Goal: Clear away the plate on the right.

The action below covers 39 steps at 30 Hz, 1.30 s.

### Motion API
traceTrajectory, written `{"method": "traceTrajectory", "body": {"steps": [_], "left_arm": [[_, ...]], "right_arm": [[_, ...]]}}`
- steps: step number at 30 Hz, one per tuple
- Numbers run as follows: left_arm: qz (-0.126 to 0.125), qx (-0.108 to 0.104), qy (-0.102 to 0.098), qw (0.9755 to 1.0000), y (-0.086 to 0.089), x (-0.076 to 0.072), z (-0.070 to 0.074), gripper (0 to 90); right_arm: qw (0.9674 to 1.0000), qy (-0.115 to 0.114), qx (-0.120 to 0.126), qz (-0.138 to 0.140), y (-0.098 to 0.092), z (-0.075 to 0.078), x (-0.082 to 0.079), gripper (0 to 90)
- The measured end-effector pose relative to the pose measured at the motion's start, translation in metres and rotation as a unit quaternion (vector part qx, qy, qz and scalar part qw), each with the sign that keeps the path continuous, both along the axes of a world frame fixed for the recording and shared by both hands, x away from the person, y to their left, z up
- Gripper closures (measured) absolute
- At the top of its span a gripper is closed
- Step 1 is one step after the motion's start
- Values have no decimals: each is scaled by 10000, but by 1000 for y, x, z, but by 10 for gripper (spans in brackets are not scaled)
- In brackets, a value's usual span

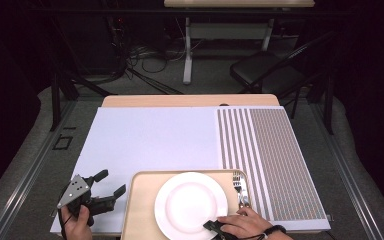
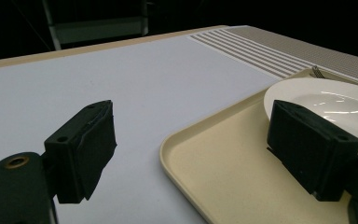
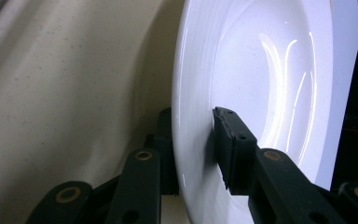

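A round white plate (image 1: 190, 205) lies flat on a beige tray (image 1: 141, 200) at the table's near edge. My right gripper (image 1: 211, 225) reaches in from the near side, held by a hand, and its jaws straddle the plate's near rim. In the right gripper view the right gripper (image 3: 193, 116) has one jaw under the rim and the other over the plate (image 3: 261, 70), its pad a sliver off the surface. A metal fork (image 1: 240, 187) lies on the tray right of the plate. My left gripper (image 1: 112, 181) stands open and empty left of the tray, and the left gripper (image 2: 191, 112) faces the tray's corner (image 2: 191, 154).
A white mat (image 1: 150, 135) covers the table's left and middle. A striped and dotted mat (image 1: 275, 155) covers the right. Beyond the table stand a black chair (image 1: 270, 70) and another table's legs amid floor cables.
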<state>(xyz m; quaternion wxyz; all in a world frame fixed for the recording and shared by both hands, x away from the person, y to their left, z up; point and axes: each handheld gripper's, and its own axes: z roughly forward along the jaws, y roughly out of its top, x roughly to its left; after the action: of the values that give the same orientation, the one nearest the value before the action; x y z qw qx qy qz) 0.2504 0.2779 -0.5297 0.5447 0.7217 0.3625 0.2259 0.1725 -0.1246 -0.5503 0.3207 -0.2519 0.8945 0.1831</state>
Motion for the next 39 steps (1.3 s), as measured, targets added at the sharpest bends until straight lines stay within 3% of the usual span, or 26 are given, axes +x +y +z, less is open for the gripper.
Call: {"method": "traceTrajectory", "body": {"steps": [14, 17, 20, 25, 27, 31, 34, 37, 38, 39], "left_arm": [[3, -6, 2, 10000, 0, 0, 0, 155], [-4, 6, -4, 10000, 0, 0, 0, 155], [-2, 7, -2, 10000, 0, 0, 0, 155], [16, 5, 0, 10000, 0, 0, 0, 155], [-3, 4, -2, 10000, 0, 0, 0, 155], [-1, 6, -1, 10000, 0, 0, 0, 155], [1, 11, -2, 10000, 0, 0, 0, 155], [-1, 6, 3, 10000, 0, 0, 0, 155], [5, 3, 8, 10000, 0, 0, 0, 155], [15, -1, 15, 10000, -1, 0, 0, 155]], "right_arm": [[9999, 112, 83, -66, -8, 10, 5, 555], [9993, 268, 131, -212, -15, 15, 6, 535], [9991, 355, 194, -146, -21, 19, 8, 516], [9965, 596, 343, -466, -32, 24, 11, 506], [9963, 553, 335, -573, -36, 27, 11, 497], [9932, 692, 511, -789, -43, 31, 15, 468], [9890, 842, 696, -995, -48, 34, 20, 421], [9835, 992, 903, -1212, -54, 39, 27, 384], [9791, 1111, 968, -1404, -56, 40, 28, 367], [9780, 1128, 1016, -1434, -58, 41, 31, 350]]}}
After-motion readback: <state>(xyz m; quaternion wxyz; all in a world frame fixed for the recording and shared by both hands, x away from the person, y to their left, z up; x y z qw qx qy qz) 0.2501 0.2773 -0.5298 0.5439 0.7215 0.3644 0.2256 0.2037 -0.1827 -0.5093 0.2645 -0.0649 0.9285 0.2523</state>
